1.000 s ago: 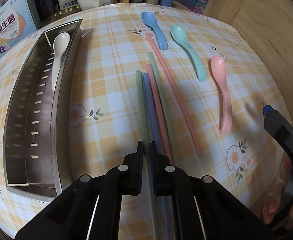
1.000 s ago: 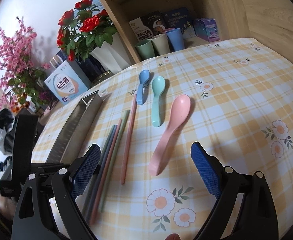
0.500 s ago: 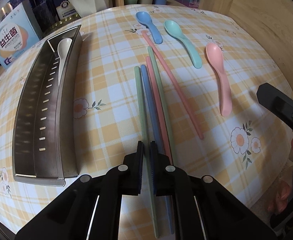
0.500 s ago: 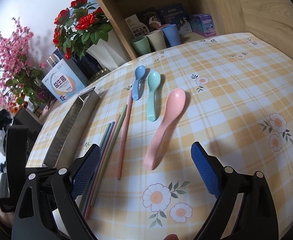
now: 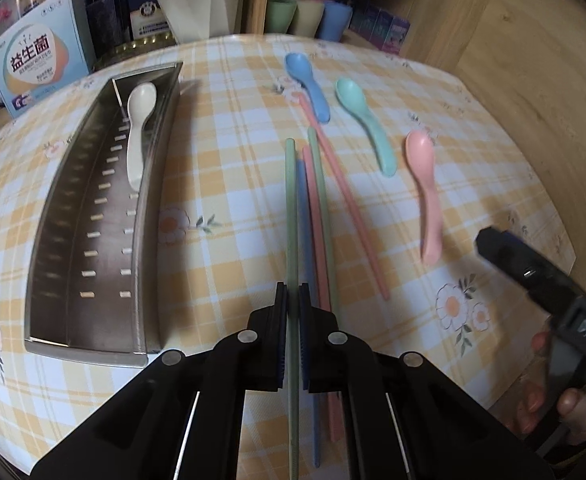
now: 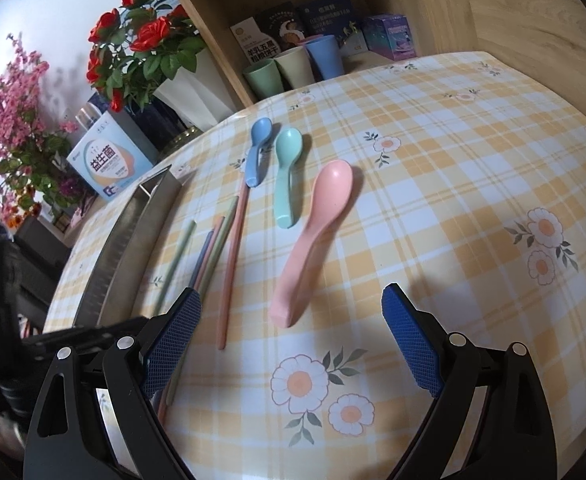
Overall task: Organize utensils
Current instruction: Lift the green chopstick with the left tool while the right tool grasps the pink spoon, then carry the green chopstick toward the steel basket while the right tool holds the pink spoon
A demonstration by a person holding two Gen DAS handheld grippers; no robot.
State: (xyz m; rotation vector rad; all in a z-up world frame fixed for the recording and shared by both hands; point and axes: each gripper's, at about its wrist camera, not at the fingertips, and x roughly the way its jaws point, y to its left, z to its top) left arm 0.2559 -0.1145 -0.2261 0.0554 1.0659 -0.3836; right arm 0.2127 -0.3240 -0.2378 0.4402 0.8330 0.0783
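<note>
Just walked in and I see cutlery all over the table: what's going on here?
A person is sorting utensils with two handheld grippers. The left gripper is shut on a green chopstick; four more chopsticks lie beside it. The right gripper is open just short of the pink spoon. The blue spoon and teal spoon remain on the tablecloth; a white spoon is already in the metal tray.

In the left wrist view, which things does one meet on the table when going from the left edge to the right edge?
metal tray with white spoon → green chopstick held in the left gripper → blue spoon → teal spoon → pink spoon → right gripper
</note>
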